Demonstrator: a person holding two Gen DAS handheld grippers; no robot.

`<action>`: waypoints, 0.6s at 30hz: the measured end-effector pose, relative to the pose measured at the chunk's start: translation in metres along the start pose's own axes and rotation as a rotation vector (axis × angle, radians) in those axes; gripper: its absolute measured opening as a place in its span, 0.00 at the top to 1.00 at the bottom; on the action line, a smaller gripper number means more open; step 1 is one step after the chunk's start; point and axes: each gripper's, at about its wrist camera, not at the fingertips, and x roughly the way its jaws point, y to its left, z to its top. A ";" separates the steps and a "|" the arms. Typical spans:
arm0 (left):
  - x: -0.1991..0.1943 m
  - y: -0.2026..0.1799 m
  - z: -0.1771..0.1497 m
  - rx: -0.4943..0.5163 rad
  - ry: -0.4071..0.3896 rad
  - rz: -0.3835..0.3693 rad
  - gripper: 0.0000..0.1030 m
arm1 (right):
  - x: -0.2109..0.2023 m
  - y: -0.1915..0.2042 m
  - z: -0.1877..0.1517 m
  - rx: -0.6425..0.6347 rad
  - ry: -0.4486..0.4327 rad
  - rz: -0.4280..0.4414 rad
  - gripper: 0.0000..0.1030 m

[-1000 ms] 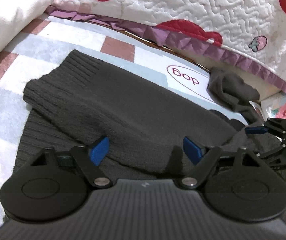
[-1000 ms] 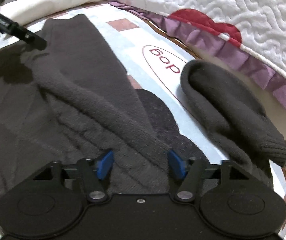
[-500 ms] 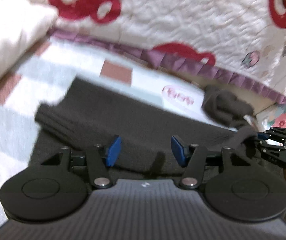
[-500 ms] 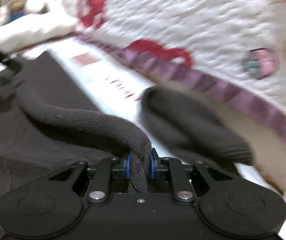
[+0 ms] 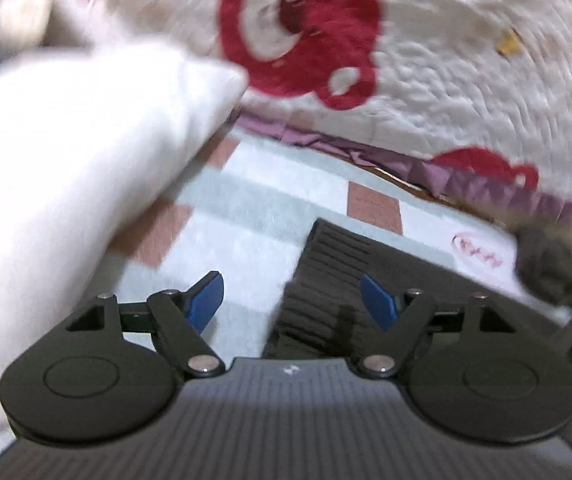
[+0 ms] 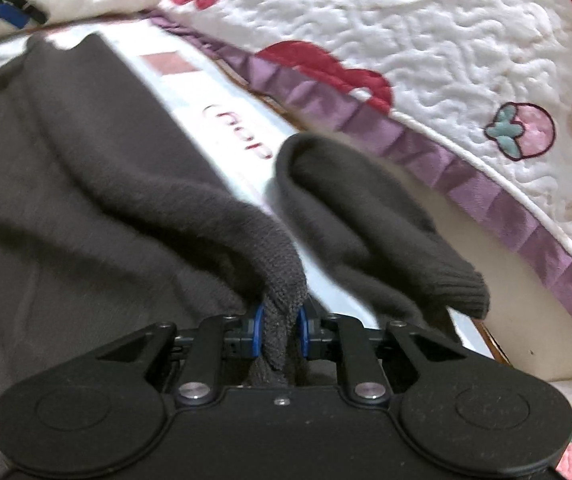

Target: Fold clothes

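Our right gripper point(image 6: 280, 330) has its fingers clamped on a bunched fold of the dark grey knitted sweater point(image 6: 86, 200), whose lower part is hidden, while our left gripper point(image 5: 292, 300), fingers apart, hovers blurred above the sweater's ribbed hem point(image 5: 326, 272).

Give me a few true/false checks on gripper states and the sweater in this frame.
1. The right gripper is shut on the sweater. True.
2. The left gripper holds the sweater's ribbed hem. False: it is open and holds nothing.
3. The sweater is white. False: dark grey-brown.
4. A sleeve lies right of the right gripper's grasp. True.
5. A white pillow shows left in the left wrist view. True.
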 end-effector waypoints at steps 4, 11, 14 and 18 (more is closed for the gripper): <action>0.014 0.012 -0.003 -0.082 0.044 -0.101 0.25 | -0.006 0.008 -0.011 -0.008 -0.013 0.011 0.82; 0.022 -0.030 -0.019 0.139 0.069 -0.124 0.86 | -0.011 0.016 -0.015 -0.050 -0.035 0.022 0.82; 0.018 -0.043 -0.021 0.196 0.075 -0.173 0.93 | -0.016 0.026 -0.018 -0.133 -0.054 0.000 0.82; 0.002 -0.049 -0.030 0.235 0.130 -0.321 0.93 | -0.025 0.047 -0.026 -0.308 -0.074 -0.041 0.82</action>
